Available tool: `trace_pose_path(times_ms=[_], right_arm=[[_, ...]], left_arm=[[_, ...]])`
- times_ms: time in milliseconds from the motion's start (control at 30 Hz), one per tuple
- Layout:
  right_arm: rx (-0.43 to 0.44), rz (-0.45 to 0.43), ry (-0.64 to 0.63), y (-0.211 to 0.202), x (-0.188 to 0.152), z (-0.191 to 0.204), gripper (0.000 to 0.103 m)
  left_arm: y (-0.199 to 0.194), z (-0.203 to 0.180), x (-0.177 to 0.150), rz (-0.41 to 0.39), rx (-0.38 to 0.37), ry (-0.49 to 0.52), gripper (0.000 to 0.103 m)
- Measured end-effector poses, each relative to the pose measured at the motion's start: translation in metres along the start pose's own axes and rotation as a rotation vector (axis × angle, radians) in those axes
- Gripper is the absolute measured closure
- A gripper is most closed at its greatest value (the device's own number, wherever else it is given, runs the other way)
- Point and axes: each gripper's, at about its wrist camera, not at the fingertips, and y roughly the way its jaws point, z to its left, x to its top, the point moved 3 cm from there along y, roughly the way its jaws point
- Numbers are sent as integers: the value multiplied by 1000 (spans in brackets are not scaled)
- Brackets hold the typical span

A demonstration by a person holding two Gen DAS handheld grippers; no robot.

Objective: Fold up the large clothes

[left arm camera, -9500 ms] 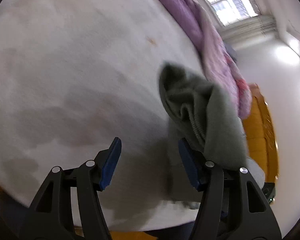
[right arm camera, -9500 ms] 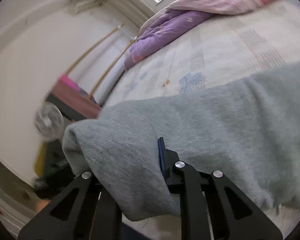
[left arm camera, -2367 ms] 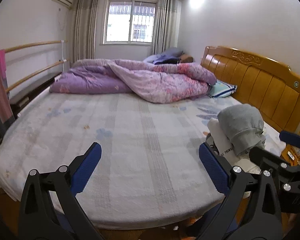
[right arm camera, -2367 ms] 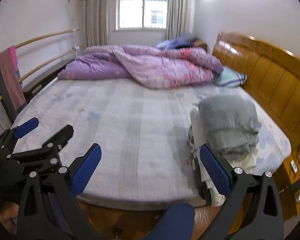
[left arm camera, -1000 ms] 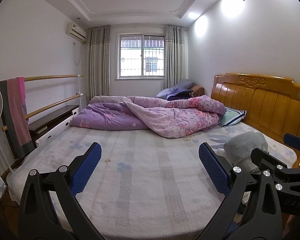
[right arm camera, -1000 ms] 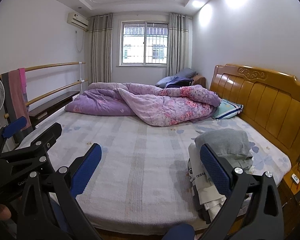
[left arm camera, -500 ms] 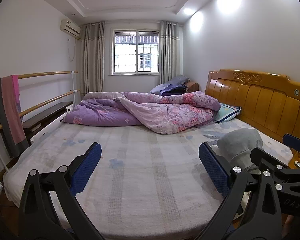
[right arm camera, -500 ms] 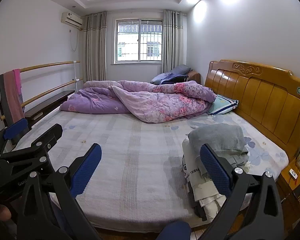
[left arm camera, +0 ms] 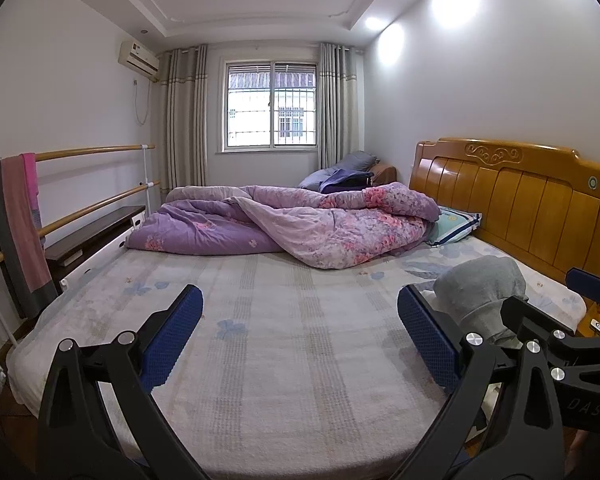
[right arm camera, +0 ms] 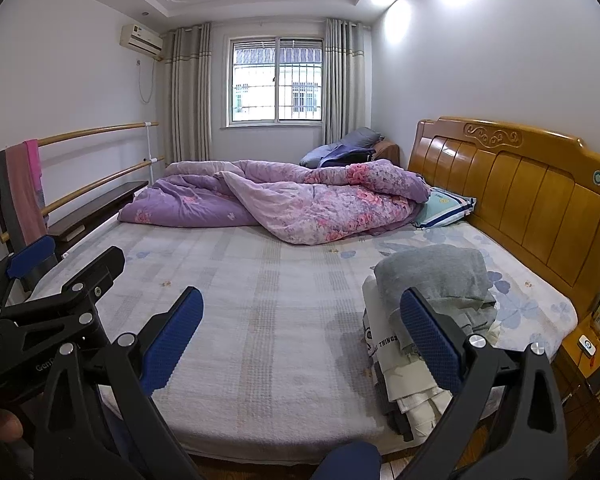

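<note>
Clothes first: from the left wrist view, the grey sweatshirt (left arm camera: 480,292) sits folded into a rounded lump on the bed's (left arm camera: 280,344) right edge, near the wooden headboard (left arm camera: 520,200). It looks like soft, fuzzy fleece. The left gripper (left arm camera: 298,336) has its jaws spread wide with nothing between the blue dimpled pads (left arm camera: 172,336), just hovering over the pale woven bedspread. I'd guess this fold is basically done, since the cloth is lying on its own and nobody's holding it.

Over to the right wrist view: same story, the right gripper (right arm camera: 300,338) is wide open and empty too. You get a better look at the pile here; the grey sweatshirt sits on top of a stack of folded clothes (right arm camera: 404,376), cream and dark layers, one with printed lettering. A crumpled purple floral quilt (right arm camera: 284,204) is heaped at the far side. No unfolded garment in sight, so whatever's left isn't visible.
</note>
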Motion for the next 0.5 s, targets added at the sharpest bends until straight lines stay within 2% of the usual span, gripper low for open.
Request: trace_pose_path(times_ms=[500], right_arm=[[-1, 9, 9, -1, -4, -1, 8]], left_arm=[[3, 0, -1, 6, -8, -1, 5]])
